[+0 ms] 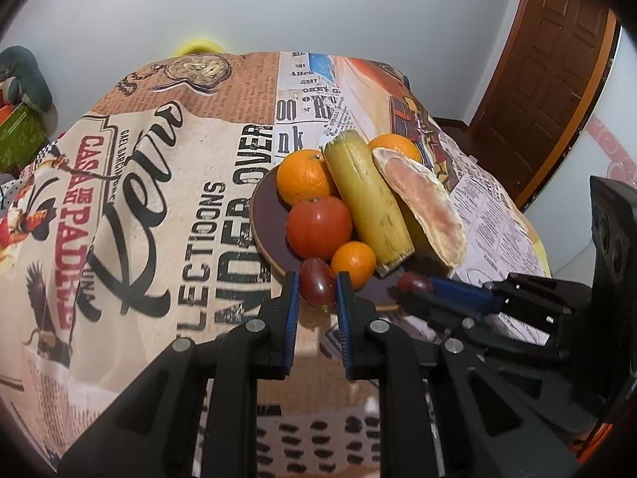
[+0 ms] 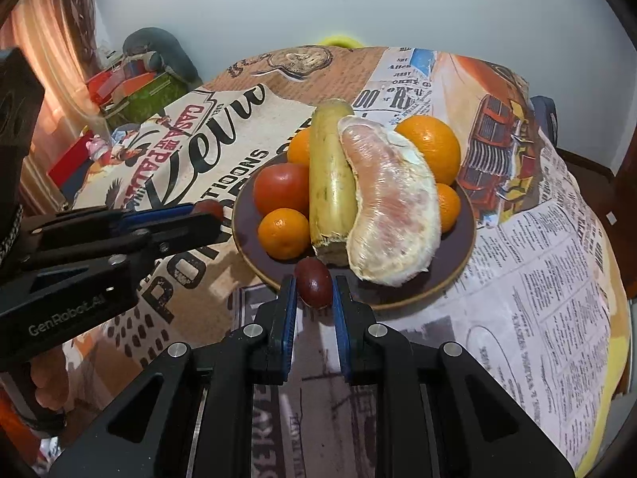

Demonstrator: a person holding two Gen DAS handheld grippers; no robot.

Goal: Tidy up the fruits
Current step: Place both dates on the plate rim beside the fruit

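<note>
While both grippers hang near the lower middle of their frames, the left gripper (image 1: 316,285) pinches a dark red grape (image 1: 315,282) and the right gripper (image 2: 314,286) squeezes another grape (image 2: 314,283), each just at the near rim of the plate (image 2: 458,255) piled with oranges, a tomato (image 2: 282,188) and a banana (image 2: 330,183).

Two dark red grapes (image 1: 316,282) (image 2: 314,283) held off the plate (image 1: 264,215); oranges (image 1: 305,177), tomato (image 1: 318,227), seemingly banana (image 1: 368,203) piled there.

Banana (image 2: 330,183) lies on plate (image 2: 458,275) between tomato (image 2: 282,188) and pomelo segment (image 2: 392,207).
</note>
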